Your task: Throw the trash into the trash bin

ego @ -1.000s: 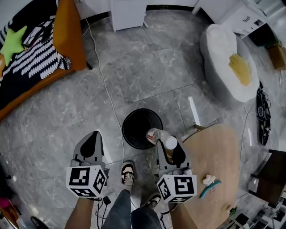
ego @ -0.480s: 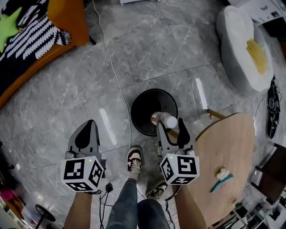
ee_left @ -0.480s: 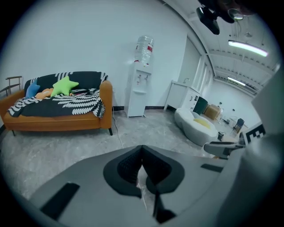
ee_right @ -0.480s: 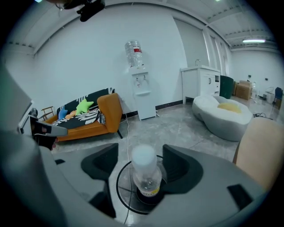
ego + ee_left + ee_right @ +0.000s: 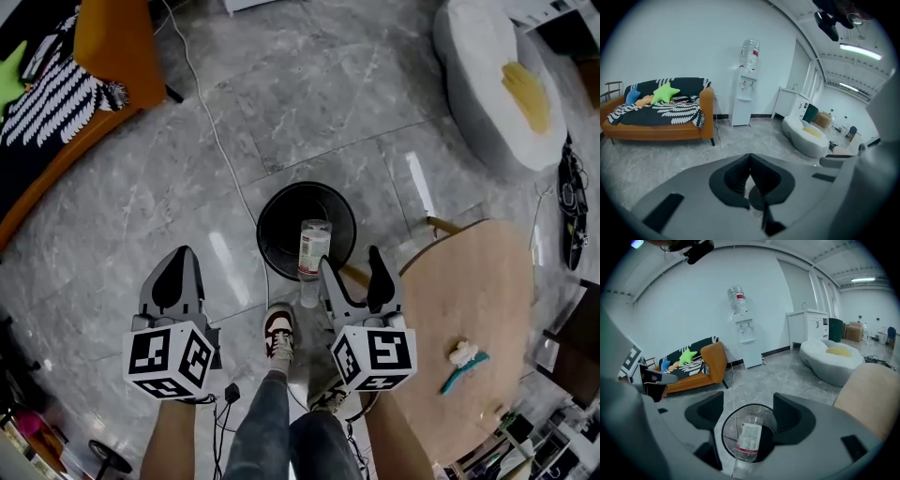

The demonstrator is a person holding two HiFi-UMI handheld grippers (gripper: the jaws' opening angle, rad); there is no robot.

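Right gripper [image 5: 349,270]: jaws were opening, plastic bottle [image 5: 314,248] loose between them over the trash bin [image 5: 270,211].
Left gripper [image 5: 178,267]: jaws closed, empty.

We're in what looks like an office break lounge: a water dispenser [image 5: 743,99] stands against the white wall [image 5: 670,47], an orange sofa [image 5: 661,126] with cushions [image 5: 663,93] just left of it, a white cabinet [image 5: 789,104] to its right, a beanbag [image 5: 807,138] further right, strip lights [image 5: 860,50] above, and grey floor tiles [image 5: 661,157] in front.

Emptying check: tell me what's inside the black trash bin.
Inside the trash bin only its dark interior shows; the plastic bottle over its near rim covers part of it.
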